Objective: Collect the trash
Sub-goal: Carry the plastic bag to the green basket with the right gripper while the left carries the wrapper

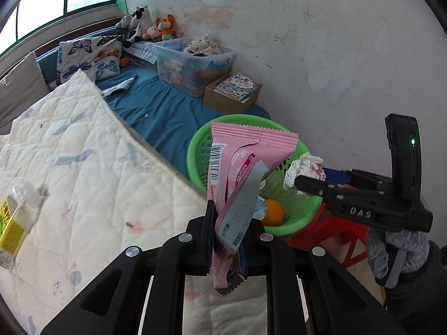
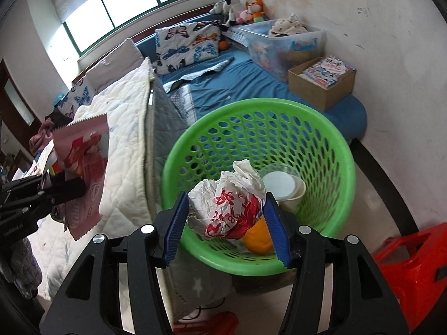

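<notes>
My left gripper [image 1: 227, 223] is shut on a pink snack wrapper [image 1: 240, 164] and holds it upright over the bed edge, just left of the green basket [image 1: 198, 150]. My right gripper [image 2: 225, 217] is shut on a crumpled white and red paper wrapper [image 2: 227, 201] and holds it above the open green basket [image 2: 332, 150]. The basket holds an orange fruit [image 2: 258, 237] and white cups [image 2: 282, 187]. The right gripper with its paper [image 1: 303, 169] shows in the left wrist view, and the left gripper's pink wrapper [image 2: 83, 164] shows in the right wrist view.
A white quilt [image 1: 83, 150] covers the bed at left, with a yellow carton [image 1: 12, 223] on it. A clear storage bin [image 1: 192, 61] and a cardboard box [image 1: 232, 95] sit on the blue mattress by the wall. A red stool [image 2: 413, 268] stands at right.
</notes>
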`<state>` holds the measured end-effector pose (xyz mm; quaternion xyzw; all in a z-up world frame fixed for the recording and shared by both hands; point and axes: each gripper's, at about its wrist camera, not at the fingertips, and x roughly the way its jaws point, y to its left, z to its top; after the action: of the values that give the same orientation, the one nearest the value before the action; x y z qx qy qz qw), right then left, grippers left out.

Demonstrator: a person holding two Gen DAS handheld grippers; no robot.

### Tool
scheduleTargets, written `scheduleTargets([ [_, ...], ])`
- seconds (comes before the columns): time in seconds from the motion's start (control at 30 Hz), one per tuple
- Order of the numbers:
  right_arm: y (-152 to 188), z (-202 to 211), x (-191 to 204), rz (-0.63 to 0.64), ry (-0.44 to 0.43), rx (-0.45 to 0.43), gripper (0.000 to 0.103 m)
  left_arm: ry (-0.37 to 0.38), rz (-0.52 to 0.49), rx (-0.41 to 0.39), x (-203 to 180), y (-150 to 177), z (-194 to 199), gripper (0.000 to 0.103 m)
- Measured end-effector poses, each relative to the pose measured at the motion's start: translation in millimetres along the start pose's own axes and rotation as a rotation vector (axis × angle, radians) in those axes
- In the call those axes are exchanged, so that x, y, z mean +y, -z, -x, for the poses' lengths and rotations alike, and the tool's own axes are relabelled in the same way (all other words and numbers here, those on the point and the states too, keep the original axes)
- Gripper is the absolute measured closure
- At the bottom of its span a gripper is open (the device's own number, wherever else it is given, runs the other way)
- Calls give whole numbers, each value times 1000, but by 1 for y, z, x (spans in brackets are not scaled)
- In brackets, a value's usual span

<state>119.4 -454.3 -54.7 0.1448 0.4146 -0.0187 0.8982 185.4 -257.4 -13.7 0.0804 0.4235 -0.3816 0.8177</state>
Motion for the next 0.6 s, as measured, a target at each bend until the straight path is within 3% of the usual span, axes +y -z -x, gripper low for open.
scheduleTargets([
  [0.6,5,-5,-30,-45,20,13,45,25,-7,27,-34,-33,-44,89],
])
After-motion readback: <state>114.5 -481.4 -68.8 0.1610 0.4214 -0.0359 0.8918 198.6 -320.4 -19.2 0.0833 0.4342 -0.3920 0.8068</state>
